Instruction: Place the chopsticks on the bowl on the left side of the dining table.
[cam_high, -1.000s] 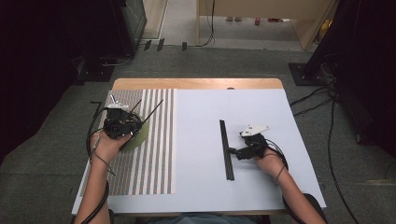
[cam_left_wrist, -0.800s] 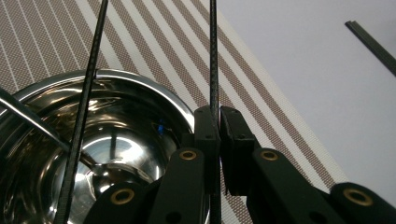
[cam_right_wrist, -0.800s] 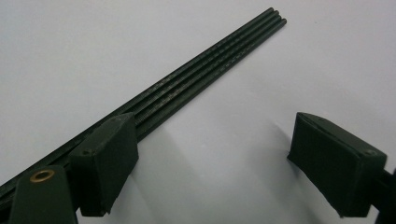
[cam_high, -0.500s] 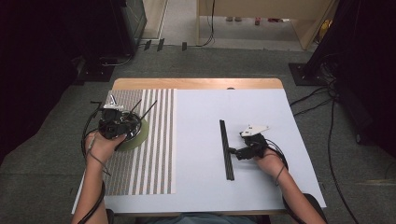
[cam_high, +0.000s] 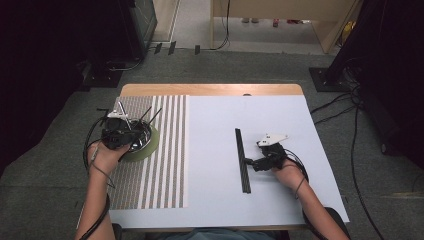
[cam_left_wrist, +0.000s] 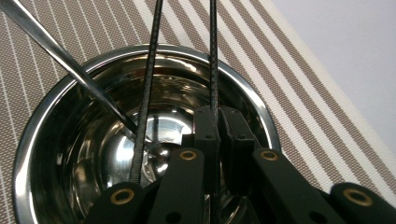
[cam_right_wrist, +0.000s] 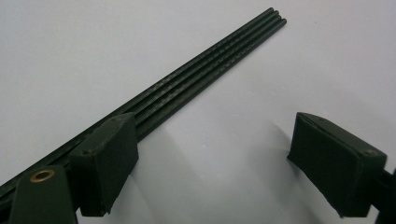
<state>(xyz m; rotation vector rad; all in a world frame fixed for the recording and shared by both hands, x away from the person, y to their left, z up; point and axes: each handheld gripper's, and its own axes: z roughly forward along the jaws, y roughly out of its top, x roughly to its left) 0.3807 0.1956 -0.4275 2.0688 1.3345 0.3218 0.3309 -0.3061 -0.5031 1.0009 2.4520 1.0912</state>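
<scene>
Your left gripper (cam_high: 121, 136) sits over the shiny steel bowl (cam_left_wrist: 60, 154), which rests on a green saucer (cam_high: 150, 146) on the striped placemat (cam_high: 167, 165). In the left gripper view its jaws are pressed together around one thin black rod (cam_left_wrist: 213, 70) that runs straight ahead of the jaws and out past the bowl's far rim. A second black rod (cam_left_wrist: 148, 88) leans just to the left of those jaws with its lower end down inside the bowl, and a silver utensil handle (cam_left_wrist: 70, 70) slants further left, also down into the bowl. Your right gripper (cam_high: 253, 163) rests low on the white table surface (cam_high: 300, 125) with its jaws spread wide and nothing between them. A bundle of black rods (cam_right_wrist: 205, 70) lies flat on the table, passing just outside the left-hand jaw in the right gripper view and stretching away ahead of it; whether that jaw touches the bundle I cannot tell.
</scene>
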